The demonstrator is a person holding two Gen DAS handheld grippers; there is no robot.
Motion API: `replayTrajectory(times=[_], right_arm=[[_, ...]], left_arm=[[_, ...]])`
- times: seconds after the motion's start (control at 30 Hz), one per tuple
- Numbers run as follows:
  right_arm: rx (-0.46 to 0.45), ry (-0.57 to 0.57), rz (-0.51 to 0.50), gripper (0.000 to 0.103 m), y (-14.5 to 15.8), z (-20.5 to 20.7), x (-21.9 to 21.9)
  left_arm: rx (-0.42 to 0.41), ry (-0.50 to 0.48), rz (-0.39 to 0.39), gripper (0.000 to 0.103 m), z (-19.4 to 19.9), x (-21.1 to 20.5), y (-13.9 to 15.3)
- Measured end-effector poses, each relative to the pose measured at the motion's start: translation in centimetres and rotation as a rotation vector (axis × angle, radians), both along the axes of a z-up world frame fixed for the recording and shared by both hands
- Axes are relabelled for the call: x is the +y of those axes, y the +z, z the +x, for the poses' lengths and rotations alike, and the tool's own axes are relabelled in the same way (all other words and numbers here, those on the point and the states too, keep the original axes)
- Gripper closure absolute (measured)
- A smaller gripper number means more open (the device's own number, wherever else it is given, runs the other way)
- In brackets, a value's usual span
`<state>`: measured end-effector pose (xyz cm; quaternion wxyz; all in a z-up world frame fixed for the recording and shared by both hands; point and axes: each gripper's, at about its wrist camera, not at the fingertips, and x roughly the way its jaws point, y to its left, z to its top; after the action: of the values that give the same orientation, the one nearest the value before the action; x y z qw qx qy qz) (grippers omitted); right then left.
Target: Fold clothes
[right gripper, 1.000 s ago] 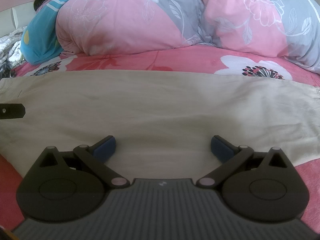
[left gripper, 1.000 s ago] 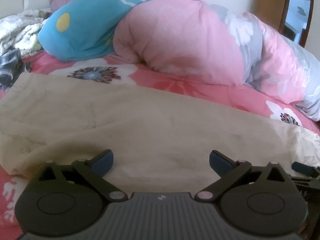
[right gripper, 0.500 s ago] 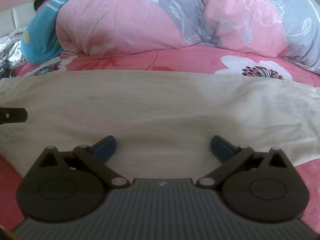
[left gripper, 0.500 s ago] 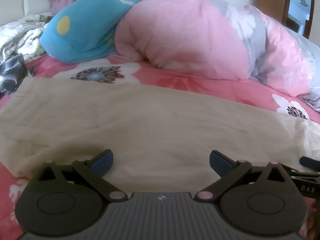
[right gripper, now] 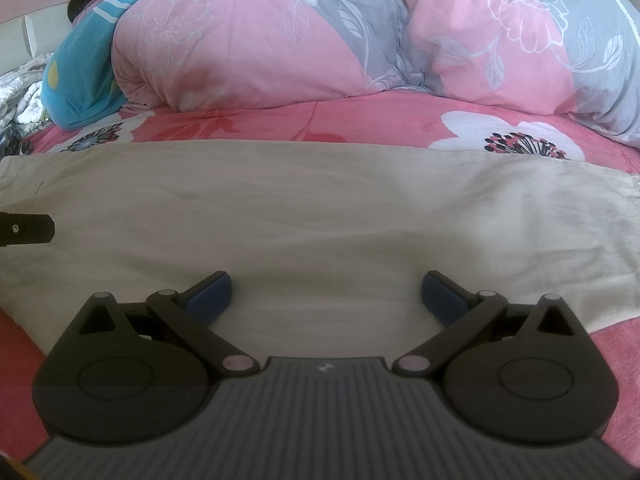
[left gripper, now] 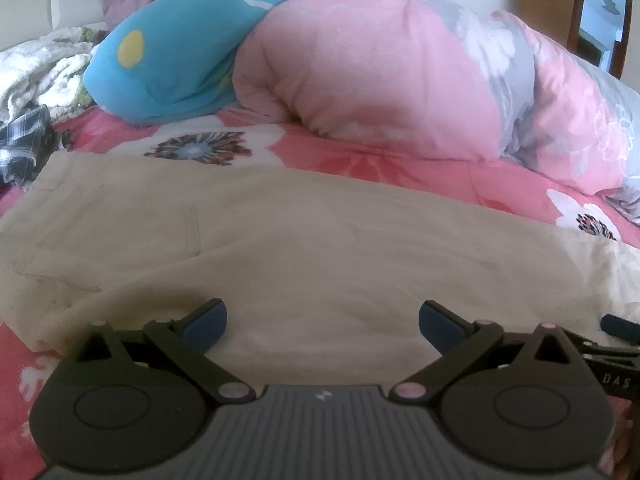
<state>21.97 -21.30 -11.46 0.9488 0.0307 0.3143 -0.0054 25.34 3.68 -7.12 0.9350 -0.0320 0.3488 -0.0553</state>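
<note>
A: Left gripper (left gripper: 322, 326)?
B: Fingers spread wide, holding nothing. Blue pads (left gripper: 206, 326) sit low over the beige trousers (left gripper: 320, 248), near their front edge. Contact, can't tell.

A: Right gripper (right gripper: 326, 298)?
B: Same, fingers wide apart and empty, over the trousers (right gripper: 320, 216) further along the leg end. A black finger of the left one pokes in at the left edge of the right view.

A: Where's the garment?
B: Laid flat lengthwise across the pink floral bedsheet (right gripper: 360, 120), mostly smooth, a few creases. Pocket seam (left gripper: 194, 228) visible on the left part, so the waist end is that side.

A: Background?
B: Pink and grey quilt (right gripper: 360, 32) bunched behind the trousers, apart from them. A person in a blue top (left gripper: 180, 52) lies at the far left. Plaid cloth (left gripper: 24, 140) just beside the trousers' left corner.
</note>
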Motion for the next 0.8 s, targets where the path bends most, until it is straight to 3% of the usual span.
replayTrajectory(times=[0.43, 0.8], right_arm=[[-0.002, 0.0, 0.0, 0.001, 0.0, 0.0, 0.0], [-0.003, 0.0, -0.001, 0.001, -0.1, 0.0, 0.0]], left_arm=[[-0.015, -0.009, 0.007, 0.0, -0.2, 0.1, -0.1], [-0.096, -0.016, -0.033, 0.0, -1.1, 0.8, 1.0]])
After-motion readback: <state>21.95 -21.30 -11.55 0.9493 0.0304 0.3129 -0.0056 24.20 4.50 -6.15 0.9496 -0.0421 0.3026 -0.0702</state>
